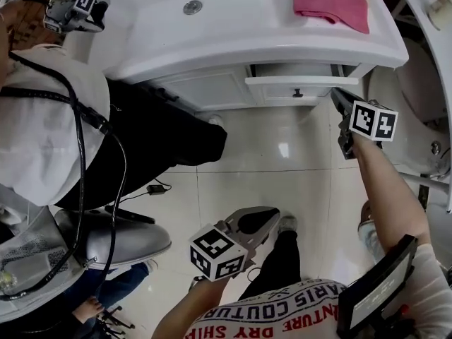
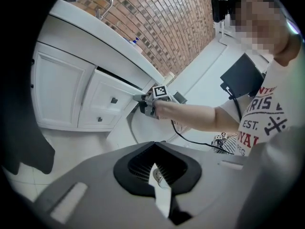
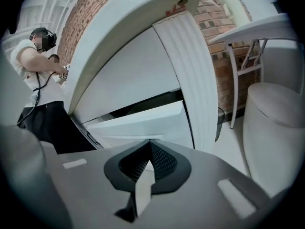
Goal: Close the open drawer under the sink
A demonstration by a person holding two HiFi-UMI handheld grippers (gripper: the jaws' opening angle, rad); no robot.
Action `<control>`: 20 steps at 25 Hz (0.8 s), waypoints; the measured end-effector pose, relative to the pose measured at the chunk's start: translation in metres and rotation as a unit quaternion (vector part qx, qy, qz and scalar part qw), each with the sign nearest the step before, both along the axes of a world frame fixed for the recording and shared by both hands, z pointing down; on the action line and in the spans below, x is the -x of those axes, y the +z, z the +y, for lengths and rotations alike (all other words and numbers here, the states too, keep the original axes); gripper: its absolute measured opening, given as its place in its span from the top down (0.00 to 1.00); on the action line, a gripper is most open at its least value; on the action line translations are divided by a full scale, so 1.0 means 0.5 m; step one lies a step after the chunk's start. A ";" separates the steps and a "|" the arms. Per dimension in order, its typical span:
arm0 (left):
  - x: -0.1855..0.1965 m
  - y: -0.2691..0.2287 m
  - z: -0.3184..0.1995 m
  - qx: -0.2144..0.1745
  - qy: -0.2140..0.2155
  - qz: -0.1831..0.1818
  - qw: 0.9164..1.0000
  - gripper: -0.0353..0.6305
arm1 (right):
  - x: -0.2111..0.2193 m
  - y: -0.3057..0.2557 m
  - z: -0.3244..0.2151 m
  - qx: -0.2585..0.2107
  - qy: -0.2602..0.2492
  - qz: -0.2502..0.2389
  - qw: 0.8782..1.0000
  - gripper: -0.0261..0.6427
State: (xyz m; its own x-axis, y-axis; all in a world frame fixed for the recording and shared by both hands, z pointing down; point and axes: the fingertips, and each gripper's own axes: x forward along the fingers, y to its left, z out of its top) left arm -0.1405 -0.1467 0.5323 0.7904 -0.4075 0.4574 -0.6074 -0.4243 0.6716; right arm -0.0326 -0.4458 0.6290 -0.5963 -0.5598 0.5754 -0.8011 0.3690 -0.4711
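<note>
Floor point(image 1: 240, 189): tiled.
Drawer point(image 1: 300, 89): seen ajar.
Right hand-held gripper point(image 1: 339, 101): clenched, empty, held beside drawer.
Left hand-held gripper point(image 1: 268, 221): clenched, empty, held well apart.

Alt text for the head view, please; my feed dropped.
From above, the right tool, shut, is by the right end of the slightly open drawer under the white sink. The left tool hangs shut over the floor.

Bright, even indoor light, a glare spot on the glossy floor point(image 1: 283, 149), fisheye edges dark and bent.
</note>
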 end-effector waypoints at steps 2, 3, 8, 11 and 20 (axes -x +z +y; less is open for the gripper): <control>0.009 0.007 0.000 0.003 0.000 0.002 1.000 0.97 | 0.010 -0.001 -0.027 -0.003 0.006 -0.001 1.000 0.95; 0.012 0.009 0.000 0.005 0.001 0.002 1.000 0.97 | 0.012 -0.001 -0.039 -0.002 0.011 -0.004 1.000 0.95; 0.030 0.018 -0.007 0.009 -0.007 0.004 1.000 0.97 | 0.018 -0.008 -0.081 -0.004 0.019 0.011 1.000 0.95; 0.033 0.030 -0.006 0.006 -0.009 0.003 1.000 0.97 | 0.019 -0.003 -0.083 -0.006 0.017 0.008 1.000 0.95; 0.010 0.015 0.001 -0.011 -0.001 -0.007 1.000 0.97 | 0.012 -0.009 -0.069 -0.013 -0.007 -0.008 1.000 0.95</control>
State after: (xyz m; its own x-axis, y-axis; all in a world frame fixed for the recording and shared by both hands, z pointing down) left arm -0.1456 -0.1463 0.5398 0.7828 -0.4201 0.4591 -0.6179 -0.4375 0.6533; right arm -0.0384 -0.4805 0.6244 -0.6122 -0.5661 0.5520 -0.7890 0.3916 -0.4734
